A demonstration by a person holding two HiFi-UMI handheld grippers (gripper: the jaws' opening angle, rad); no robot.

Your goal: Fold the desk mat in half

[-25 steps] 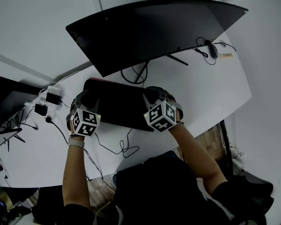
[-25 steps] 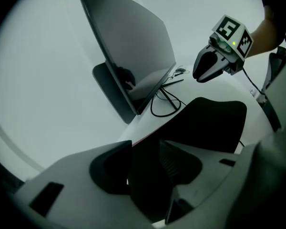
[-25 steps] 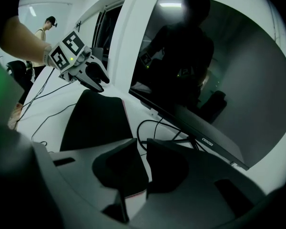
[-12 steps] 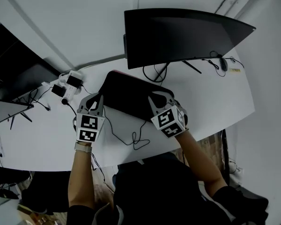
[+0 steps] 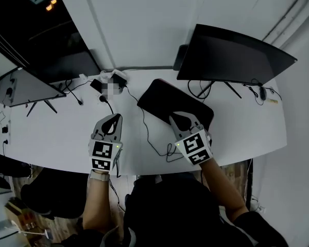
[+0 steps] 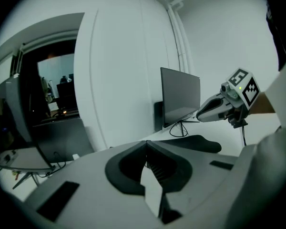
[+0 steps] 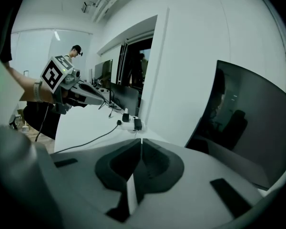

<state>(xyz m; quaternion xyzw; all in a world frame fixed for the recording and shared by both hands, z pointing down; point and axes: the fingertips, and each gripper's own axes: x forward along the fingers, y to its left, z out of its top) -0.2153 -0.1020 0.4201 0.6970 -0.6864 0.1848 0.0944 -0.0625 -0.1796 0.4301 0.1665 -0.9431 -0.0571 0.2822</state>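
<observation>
- We hold the left tool [image 5: 115, 119] and right tool [image 5: 181, 118] pinched closed, empty.
- The dark mat [image 5: 167, 99] lies folded near the bench's [image 5: 51, 138] far edge, below the monitor [image 5: 232, 55].

Bench [image 5: 51, 133]: plain white.
Desk mat [image 5: 165, 99], centre of frame: black, unpatterned.
Monitor [image 5: 232, 55], upper right: black screen, black stand.
Cable [image 5: 146, 130] across bench: black.
Left claw [image 5: 115, 118], right claw [image 5: 181, 116]: pale grey shells, black pads, black-and-white square markers at rear.
Wall [image 5: 139, 24]: white.
Sleeve [image 5: 247, 225], lower right: black.
</observation>
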